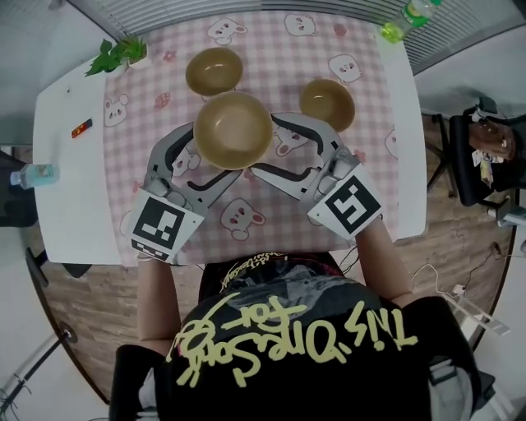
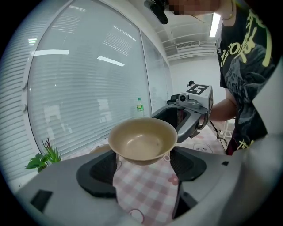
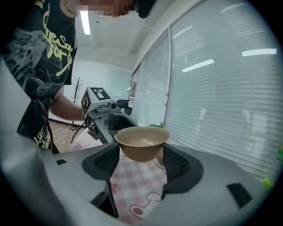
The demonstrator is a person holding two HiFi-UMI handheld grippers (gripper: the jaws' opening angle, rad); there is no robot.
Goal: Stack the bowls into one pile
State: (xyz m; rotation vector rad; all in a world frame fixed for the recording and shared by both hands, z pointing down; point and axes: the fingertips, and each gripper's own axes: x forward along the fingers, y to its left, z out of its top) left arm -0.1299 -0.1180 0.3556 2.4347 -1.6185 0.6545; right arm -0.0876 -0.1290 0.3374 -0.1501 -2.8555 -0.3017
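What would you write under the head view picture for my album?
The left gripper and right gripper hold one tan bowl over the bunny tablecloth; two bowls wait.

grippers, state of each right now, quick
Left gripper: shut on the bowl.
Right gripper: shut on the same bowl, from its other side.

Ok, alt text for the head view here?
From above: a person's left gripper and right gripper grip one tan bowl from either side, over a pink checked cloth. A back bowl and a right bowl rest on the cloth; a plant and a green bottle are at the table's far corners.
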